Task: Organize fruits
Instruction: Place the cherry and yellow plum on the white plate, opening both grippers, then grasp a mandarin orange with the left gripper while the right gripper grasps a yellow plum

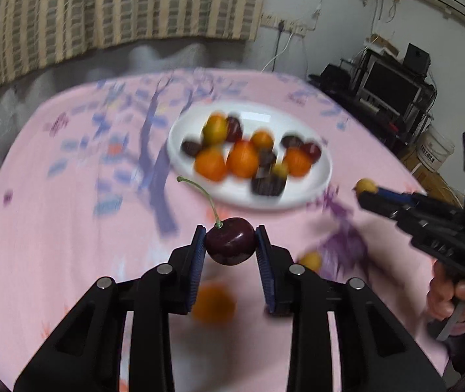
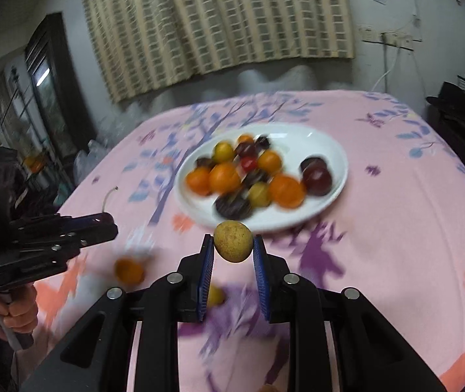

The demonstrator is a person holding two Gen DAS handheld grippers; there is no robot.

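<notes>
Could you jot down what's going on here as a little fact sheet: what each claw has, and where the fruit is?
Left claw: shut on a dark cherry with its stem
Right claw: shut on a small tan fruit
White plate: holds orange, yellow and dark fruits
Loose fruit: an orange one on the pink cloth
Picture: blurred

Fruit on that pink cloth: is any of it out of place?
Yes. An orange fruit and a yellow one lie loose on the cloth, outside the plate that holds the rest.
</notes>
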